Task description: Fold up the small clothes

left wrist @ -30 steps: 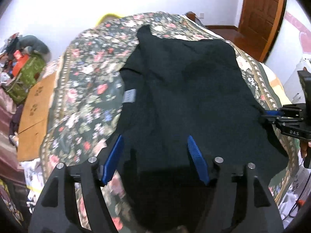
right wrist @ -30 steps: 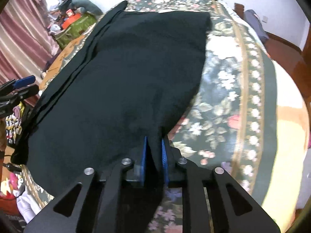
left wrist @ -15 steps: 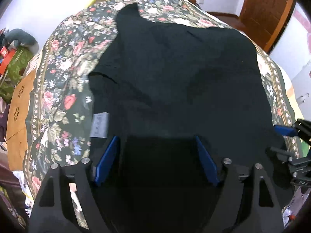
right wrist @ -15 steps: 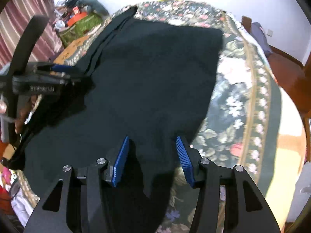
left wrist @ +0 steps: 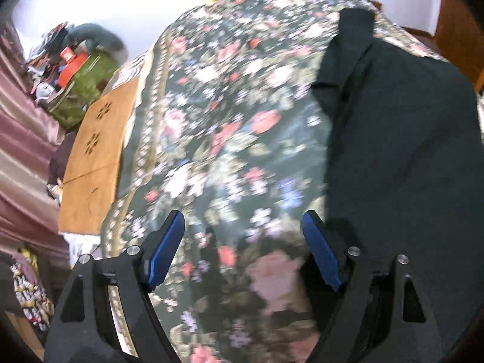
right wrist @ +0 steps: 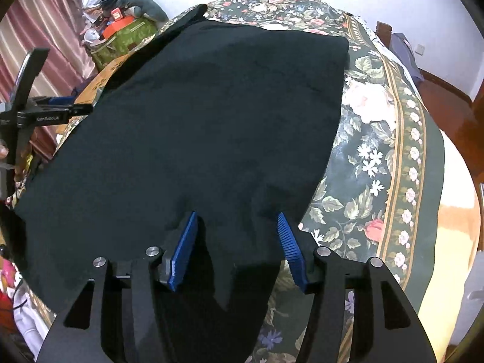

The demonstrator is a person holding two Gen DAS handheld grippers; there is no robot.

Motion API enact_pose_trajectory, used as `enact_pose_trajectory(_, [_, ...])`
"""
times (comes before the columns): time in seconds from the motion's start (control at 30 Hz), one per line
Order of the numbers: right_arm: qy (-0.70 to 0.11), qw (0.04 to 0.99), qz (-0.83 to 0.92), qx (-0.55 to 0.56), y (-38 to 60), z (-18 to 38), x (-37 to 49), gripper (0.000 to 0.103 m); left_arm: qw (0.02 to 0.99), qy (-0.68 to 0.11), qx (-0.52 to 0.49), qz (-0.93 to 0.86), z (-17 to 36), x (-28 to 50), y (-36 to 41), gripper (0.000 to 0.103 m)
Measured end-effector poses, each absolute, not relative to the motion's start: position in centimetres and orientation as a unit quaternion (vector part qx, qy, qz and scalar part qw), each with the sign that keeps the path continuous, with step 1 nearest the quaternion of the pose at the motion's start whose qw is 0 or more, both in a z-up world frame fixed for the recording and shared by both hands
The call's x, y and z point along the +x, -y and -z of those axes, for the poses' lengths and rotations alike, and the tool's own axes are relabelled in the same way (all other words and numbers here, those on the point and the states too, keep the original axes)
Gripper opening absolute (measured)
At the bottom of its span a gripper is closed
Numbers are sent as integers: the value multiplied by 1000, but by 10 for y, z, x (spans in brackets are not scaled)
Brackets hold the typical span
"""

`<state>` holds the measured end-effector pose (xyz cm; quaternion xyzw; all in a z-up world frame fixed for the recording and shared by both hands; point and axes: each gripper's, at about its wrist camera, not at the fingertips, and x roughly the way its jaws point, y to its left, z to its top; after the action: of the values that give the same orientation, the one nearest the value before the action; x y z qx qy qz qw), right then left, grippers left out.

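A green bag [right wrist: 125, 40] is seen at the far left beside the bed, against the striped curtain [right wrist: 45, 30]; it is filled with mixed clutter, of which an orange-red box [right wrist: 116, 25] on top can be made out, the rest being too small to identify. A grey soft object [right wrist: 145, 4] is lying behind it. A tan cardboard sheet [left wrist: 99, 157] is noted between the bag and the bed edge.

The black garment [right wrist: 205, 127] is spread flat on the floral bedspread [right wrist: 381, 157], covering the left and middle of the bed in the right wrist view, with a narrow strip running to the far left corner.

The right gripper [right wrist: 237, 242] is held with its blue fingers [right wrist: 286, 243] spread apart over the garment's near right corner; nothing is pinched. One second ago these fingers were pressed together on that corner; half a second ago they had already been parted.

The left gripper [left wrist: 243, 248] is likewise spread wide, nothing held. It is now seen over bare bedspread, with the garment [left wrist: 402, 157] to its right, whereas half a second ago it was over the black cloth. In the right wrist view the left gripper [right wrist: 80, 107] is seen at the left edge of the garment, farther left than before. The left wrist view is blurred.
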<state>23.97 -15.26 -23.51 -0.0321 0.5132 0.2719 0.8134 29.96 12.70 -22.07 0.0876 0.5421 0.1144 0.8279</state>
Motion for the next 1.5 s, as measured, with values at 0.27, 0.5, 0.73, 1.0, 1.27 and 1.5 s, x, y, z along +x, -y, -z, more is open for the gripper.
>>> enact_pose_trajectory(0.27, [-502,816,-284,-26,152,223,248,51,858,-511,24,-55,186,314,-111,81])
enact_pose_trajectory(0.5, [-483,826,-289,-25,147,214,271,53,862,-503,62,-14,189,378,-60,81])
enact_pose_trajectory(0.73, [-498,816,-292,-37,136,235,283,53,857,-509,75,-46,217,438,-63,81])
enact_pose_trajectory(1.0, [-500,812,-297,-46,135,242,281,58,843,-511,53,-161,229,464,-139,81])
enact_pose_trajectory(1.27, [-502,813,-288,-59,140,225,267,58,843,-526,5,-107,213,392,-157,81])
enact_pose_trajectory(1.5, [-477,835,-272,-45,161,189,242,67,855,-517,-4,-28,179,307,-122,82])
